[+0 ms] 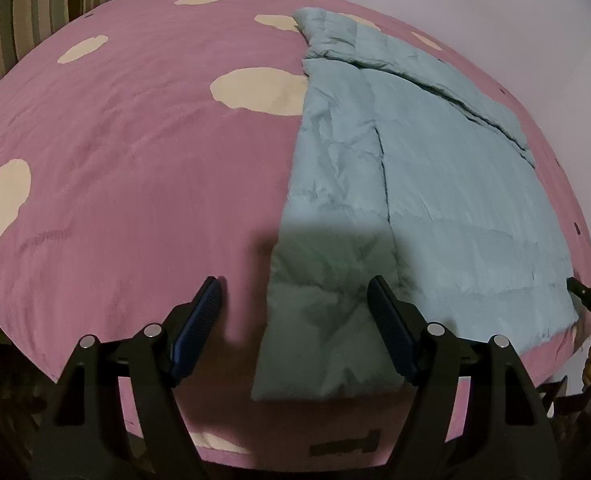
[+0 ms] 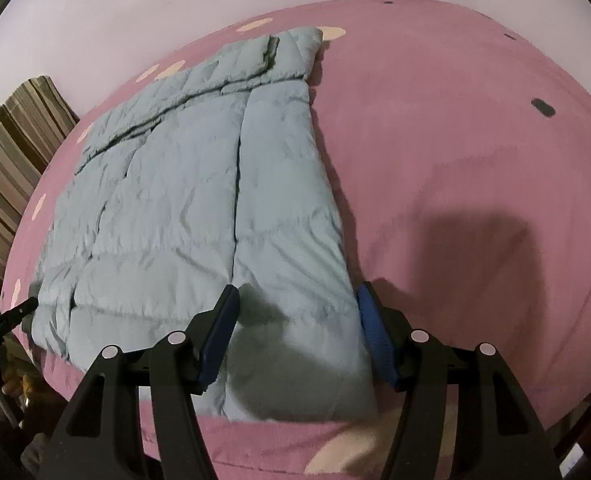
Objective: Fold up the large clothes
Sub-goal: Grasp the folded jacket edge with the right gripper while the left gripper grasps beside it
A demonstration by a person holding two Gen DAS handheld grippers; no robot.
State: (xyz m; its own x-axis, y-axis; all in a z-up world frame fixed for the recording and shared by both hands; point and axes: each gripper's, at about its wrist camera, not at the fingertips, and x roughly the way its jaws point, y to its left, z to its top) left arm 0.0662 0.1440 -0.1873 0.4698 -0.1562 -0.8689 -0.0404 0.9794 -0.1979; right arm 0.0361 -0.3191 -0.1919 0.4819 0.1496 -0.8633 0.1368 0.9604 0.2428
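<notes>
Grippers poised over a pale blue padded coat lying flat on a pink spotted bedspread: left gripper and right gripper both gape empty above its near corners (a thick hem). Puffy, slippery fabric could escape a shallow pinch.

Both views are dim and slightly grainy, with a muted, pinkish cast. Light falls from behind and above, throwing soft block-shaped shadows of the rigs forward: one across the near end of the blue quilted coat, one on the pink bedspread. Strong fisheye distortion bulges the bed into a dome; the corners go black. No glare
</notes>
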